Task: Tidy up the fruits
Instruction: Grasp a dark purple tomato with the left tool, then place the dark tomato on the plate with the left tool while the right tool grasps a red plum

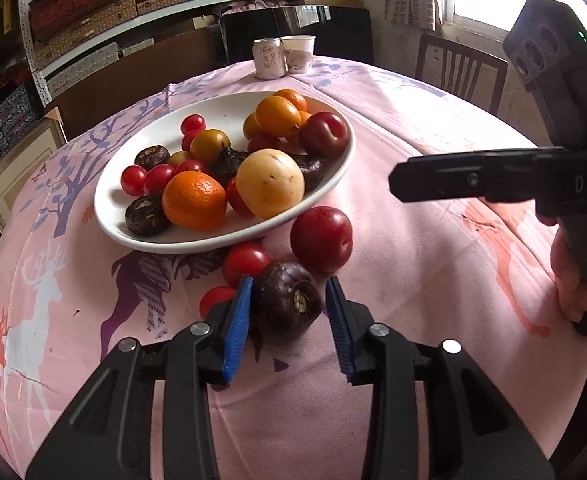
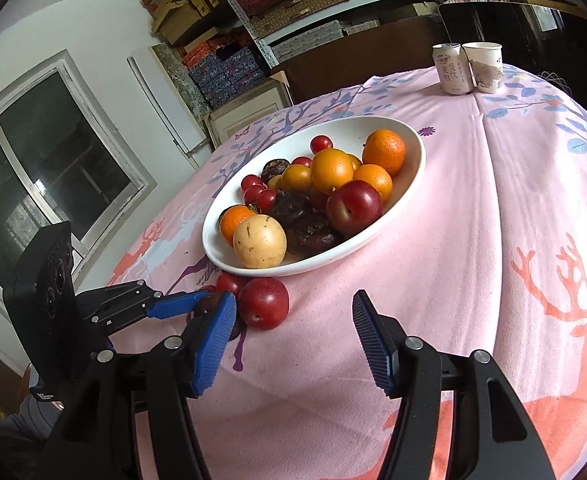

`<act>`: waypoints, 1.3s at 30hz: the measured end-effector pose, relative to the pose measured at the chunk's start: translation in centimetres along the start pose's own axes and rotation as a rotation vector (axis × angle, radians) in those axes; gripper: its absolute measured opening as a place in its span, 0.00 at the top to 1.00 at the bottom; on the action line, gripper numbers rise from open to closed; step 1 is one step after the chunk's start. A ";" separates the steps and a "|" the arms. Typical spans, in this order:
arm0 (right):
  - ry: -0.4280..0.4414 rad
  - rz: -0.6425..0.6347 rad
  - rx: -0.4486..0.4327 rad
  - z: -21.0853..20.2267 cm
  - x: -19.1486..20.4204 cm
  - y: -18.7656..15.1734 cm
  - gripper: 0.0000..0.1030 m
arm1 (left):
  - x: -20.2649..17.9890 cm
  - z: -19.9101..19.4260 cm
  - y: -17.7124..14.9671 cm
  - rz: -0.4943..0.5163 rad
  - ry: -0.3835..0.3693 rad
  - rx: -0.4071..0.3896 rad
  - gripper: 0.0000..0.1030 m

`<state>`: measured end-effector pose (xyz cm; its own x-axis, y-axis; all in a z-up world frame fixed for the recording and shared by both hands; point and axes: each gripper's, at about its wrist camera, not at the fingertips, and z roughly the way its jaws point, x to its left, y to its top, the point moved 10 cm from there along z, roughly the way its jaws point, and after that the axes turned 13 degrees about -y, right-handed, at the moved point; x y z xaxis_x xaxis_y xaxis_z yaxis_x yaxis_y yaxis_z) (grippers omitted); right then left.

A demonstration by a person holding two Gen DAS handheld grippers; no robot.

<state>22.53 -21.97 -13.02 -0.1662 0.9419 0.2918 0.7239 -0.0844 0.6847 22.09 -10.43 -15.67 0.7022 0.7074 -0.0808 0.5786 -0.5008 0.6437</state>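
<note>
A white oval plate point(image 1: 221, 114) point(image 2: 373, 126) holds oranges, a red plum, a pale round fruit, cherry tomatoes and dark water chestnuts. On the pink cloth in front of it lie a red plum point(image 1: 321, 238) point(image 2: 263, 302), two cherry tomatoes point(image 1: 245, 262) point(image 1: 215, 298) and a dark purple water chestnut point(image 1: 289, 304). My left gripper point(image 1: 287, 300) is shut on that chestnut, a blue pad on each side. My right gripper point(image 2: 293, 300) stands open over bare cloth, and the plum lies just beyond its left finger. In the left wrist view it reaches in from the right point(image 1: 403, 180).
A drink can point(image 1: 268, 58) point(image 2: 451, 68) and a paper cup point(image 1: 298, 53) point(image 2: 485, 66) stand at the table's far edge. A wooden chair point(image 1: 461, 68) stands behind the table on the right. Shelves of boxes line the back wall.
</note>
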 end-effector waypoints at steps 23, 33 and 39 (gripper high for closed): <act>-0.140 -0.266 0.064 3.1 5.1 -0.8 0.41 | 6.2 -7.1 2.0 -0.253 0.028 -0.287 0.66; -0.082 -0.170 0.127 3.7 4.4 -1.5 0.64 | 6.1 -7.1 1.8 -0.244 0.023 -0.277 0.66; 0.003 -0.098 0.058 -0.4 3.8 2.0 0.64 | 5.7 -8.2 3.4 -0.257 -0.022 -0.298 0.66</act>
<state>23.11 -18.67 -10.26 -0.2402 0.9438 0.2272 0.7415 0.0273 0.6704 24.67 -4.04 -7.68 0.5610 0.7782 -0.2822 0.5931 -0.1401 0.7928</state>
